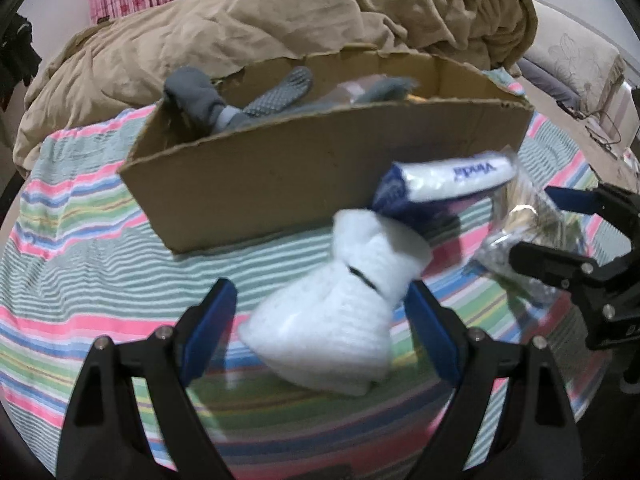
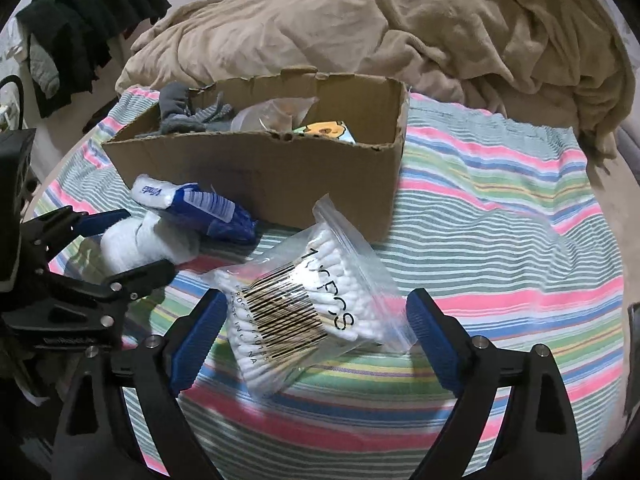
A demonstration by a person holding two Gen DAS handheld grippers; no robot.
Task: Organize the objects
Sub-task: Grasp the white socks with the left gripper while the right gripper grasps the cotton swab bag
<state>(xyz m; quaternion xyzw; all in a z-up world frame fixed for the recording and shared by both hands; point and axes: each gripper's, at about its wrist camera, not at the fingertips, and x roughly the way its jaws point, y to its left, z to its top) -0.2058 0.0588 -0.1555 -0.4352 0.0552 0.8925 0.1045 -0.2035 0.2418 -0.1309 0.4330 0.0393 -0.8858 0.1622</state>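
A cardboard box [image 1: 304,184] [image 2: 280,176] stands on the striped bed cover and holds grey socks [image 1: 224,104] [image 2: 180,116], a clear plastic item [image 2: 276,114] and a small picture pack [image 2: 326,130]. A white rolled cloth [image 1: 340,320] [image 2: 140,244] lies between the open jaws of my left gripper [image 1: 320,328] [image 2: 132,240]. A blue and white Vinda tissue pack [image 1: 440,188] [image 2: 192,204] leans on it. A clear bag of cotton swabs [image 2: 304,308] [image 1: 528,232] lies between the open jaws of my right gripper [image 2: 316,332] [image 1: 536,224].
A crumpled tan blanket [image 1: 280,32] [image 2: 380,28] is heaped behind the box. Dark clothes [image 2: 88,20] hang at the far left. Striped cover [image 2: 500,208] spreads right of the box.
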